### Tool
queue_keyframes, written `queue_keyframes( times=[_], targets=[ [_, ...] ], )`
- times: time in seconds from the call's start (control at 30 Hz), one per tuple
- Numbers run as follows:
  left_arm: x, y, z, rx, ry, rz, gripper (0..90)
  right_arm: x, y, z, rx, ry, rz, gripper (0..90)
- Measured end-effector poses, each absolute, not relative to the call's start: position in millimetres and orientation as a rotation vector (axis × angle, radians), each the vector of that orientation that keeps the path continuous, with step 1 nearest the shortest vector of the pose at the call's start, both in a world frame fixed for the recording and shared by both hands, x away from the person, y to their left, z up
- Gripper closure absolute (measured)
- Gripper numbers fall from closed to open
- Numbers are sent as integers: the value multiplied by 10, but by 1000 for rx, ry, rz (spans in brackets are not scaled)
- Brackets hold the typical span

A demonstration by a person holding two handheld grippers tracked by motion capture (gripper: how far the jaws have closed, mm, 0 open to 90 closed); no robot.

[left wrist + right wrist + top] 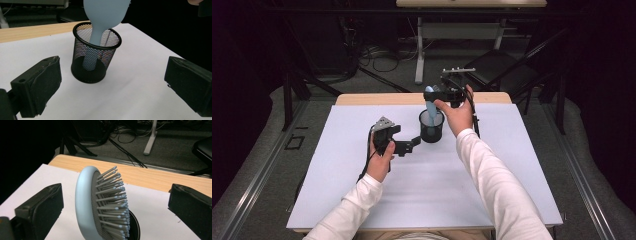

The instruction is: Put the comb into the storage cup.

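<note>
A light blue hairbrush [430,103] stands handle-down in a black mesh cup [431,128] on the white table cover, its head leaning above the rim. My right gripper [435,95] is open, one jaw on each side of the brush head [100,202], and neither pad touches it. The cup's rim [133,225] shows just under the bristles. My left gripper [412,145] rests low on the cover left of the cup, open and holding nothing. From the left gripper [112,78] the cup [96,60] stands ahead, clear of both jaws, with the brush [105,12] rising out of it.
The white cover [492,165] spreads over the table, with a wooden edge [362,99] along the far side. Beyond the table are a desk leg [419,55], floor cables [382,57] and a dark chair [499,67].
</note>
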State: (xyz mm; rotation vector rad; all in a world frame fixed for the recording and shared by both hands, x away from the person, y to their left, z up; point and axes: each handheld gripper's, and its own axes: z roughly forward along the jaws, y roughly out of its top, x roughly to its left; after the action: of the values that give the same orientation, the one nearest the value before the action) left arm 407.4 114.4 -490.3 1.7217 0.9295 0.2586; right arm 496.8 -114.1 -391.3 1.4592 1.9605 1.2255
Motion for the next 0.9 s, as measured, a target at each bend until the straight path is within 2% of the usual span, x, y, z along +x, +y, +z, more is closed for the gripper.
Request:
queue_keyframes(
  times=[0.5, 0.9],
  targets=[
    [4086, 1227, -4786, 1737, 934, 230, 12, 4777, -1308, -3772, 1423, 1953, 1279, 0],
    [4102, 1332, -4686, 1743, 931, 232, 11, 4537, -1456, -3805, 1383, 1991, 1275, 0]
  ],
)
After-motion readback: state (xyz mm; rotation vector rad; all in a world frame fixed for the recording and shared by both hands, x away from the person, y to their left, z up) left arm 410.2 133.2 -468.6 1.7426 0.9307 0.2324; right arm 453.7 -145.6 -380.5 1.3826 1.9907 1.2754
